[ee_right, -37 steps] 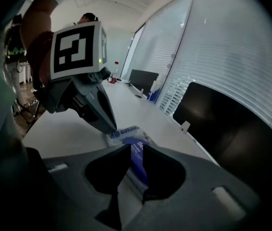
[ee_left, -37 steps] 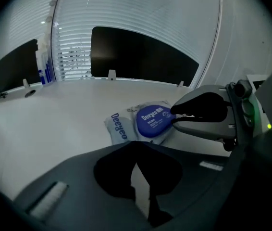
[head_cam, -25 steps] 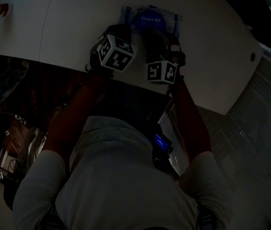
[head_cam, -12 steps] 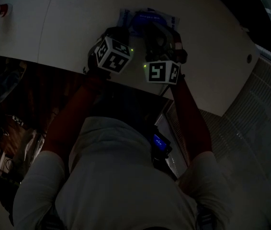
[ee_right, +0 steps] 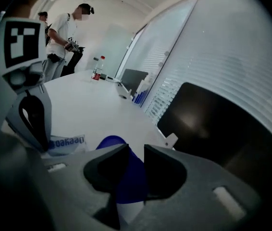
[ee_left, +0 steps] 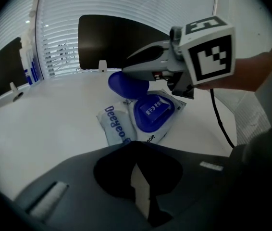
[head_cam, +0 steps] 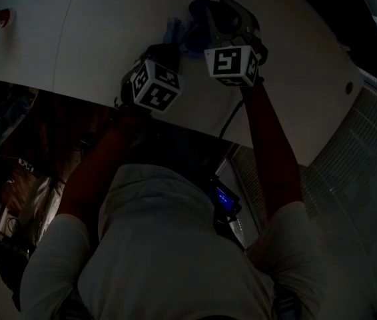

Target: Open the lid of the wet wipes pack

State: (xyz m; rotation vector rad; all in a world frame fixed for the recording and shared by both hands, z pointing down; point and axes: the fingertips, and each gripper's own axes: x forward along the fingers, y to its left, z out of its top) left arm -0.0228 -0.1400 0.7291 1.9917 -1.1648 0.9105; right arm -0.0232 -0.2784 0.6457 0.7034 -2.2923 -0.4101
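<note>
On the white table (ee_left: pixel 44 114) the wet wipes pack (ee_left: pixel 117 128) lay with its blue lid (ee_left: pixel 128 83) raised, pinched by my right gripper (ee_right: pixel 135 170); my left gripper (ee_left: pixel 138 189) was nipped on the pack's near edge. I judged a slow hinge-wise swing best, pack pinned.

The wet wipes pack (ee_left: pixel 118 129) is a soft white pouch with blue print and a blue oval flip-top frame, lying flat on the white table (ee_left: pixel 40 114), in from its near edge. Its round blue lid (ee_left: pixel 126 84) stands swung up, open, over the pack's far side
</note>
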